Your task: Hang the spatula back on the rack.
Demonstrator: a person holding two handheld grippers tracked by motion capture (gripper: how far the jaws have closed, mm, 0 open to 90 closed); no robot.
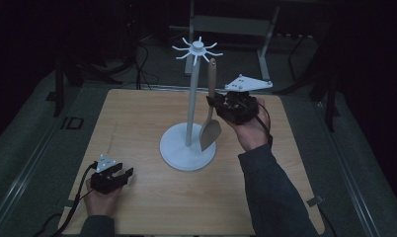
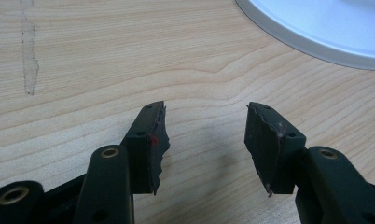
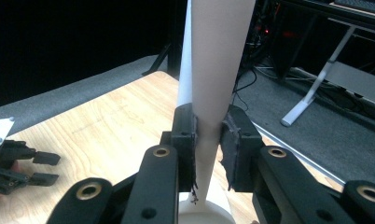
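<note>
Right gripper (image 1: 212, 102) is clamped on the handle of a wooden spatula (image 1: 210, 129), holding it upright just right of the white stand's pole (image 1: 190, 111). Blade hangs low over the right side of the stand's round base (image 1: 179, 153), handle tip sits up near the hook ring (image 1: 197, 50) at the pole's top. In the right gripper view the jaws pinch the pale handle (image 3: 209, 93) from both sides, pole right behind it.

Left gripper (image 1: 113, 175) rests on the table (image 1: 137, 113) well off to the stand's near-left, jaws apart, nothing between them (bare wood in its own view, base edge (image 2: 316, 44) showing in the top right corner).

Likely job: hang the spatula on a hook. Risks, as I judge them:
- Handle tip looks beside or just under the hooks, so a lift at a slant could knock a hook and rock the stand; nobody is holding the base.
- Grip is on the narrow handle with the heavy blade below, so it could swing or slip in the jaws if tilted.
- Blade sits close to the pole and base; a sideways move toward the pole would bump it.
- Can't tell if the handle end has a hole or loop (too dim).

Room: open table right of and in front of the stand, and free air above the hooks. Table edge behind the stand is near; the right edge is farther off. Left gripper is far enough from the stand not to interfere, and free to steady the base.
</note>
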